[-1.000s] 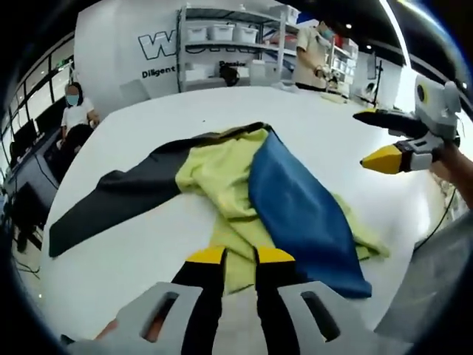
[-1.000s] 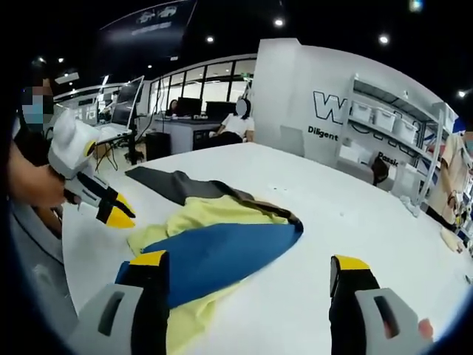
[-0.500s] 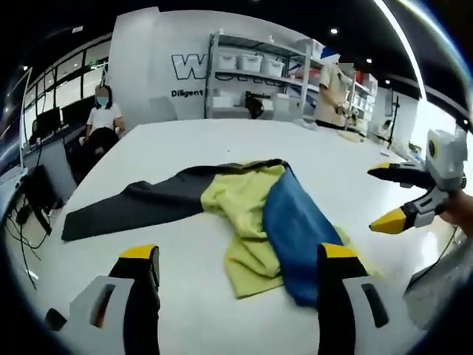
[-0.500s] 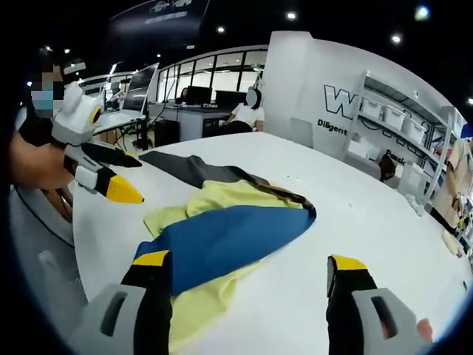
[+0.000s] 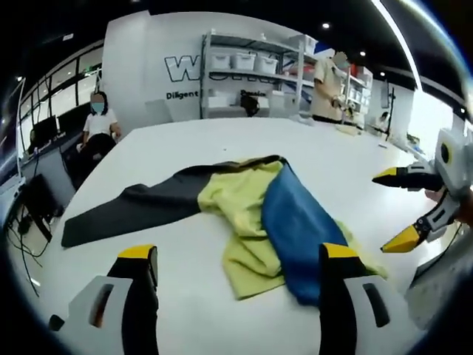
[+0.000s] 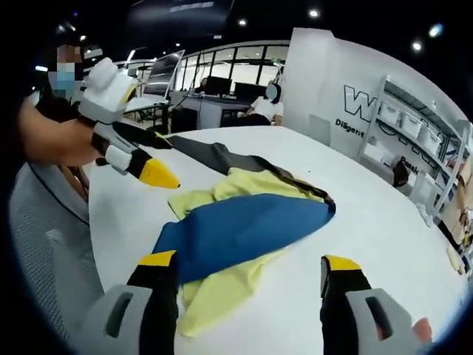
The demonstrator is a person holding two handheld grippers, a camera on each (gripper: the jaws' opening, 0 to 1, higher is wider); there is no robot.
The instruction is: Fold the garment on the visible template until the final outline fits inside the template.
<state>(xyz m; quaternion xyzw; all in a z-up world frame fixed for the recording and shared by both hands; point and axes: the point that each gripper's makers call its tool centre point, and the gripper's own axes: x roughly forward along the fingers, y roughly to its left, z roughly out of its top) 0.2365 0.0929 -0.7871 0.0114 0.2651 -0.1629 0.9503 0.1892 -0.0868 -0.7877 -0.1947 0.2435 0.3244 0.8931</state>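
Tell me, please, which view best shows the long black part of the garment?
The left gripper view: the long black fabric strip lies fully exposed across the white table. In the right gripper view, the strip is foreshortened and partly hidden behind the left gripper.

Ahead of my left tool I see a white wall (image 5: 140,52) with large lettering and a metal shelving unit (image 5: 247,70) holding white bins. Ahead of my right tool, desks with monitors (image 6: 214,92) stand before tall windows (image 6: 236,74); ceiling spotlights (image 6: 315,12) overhead.
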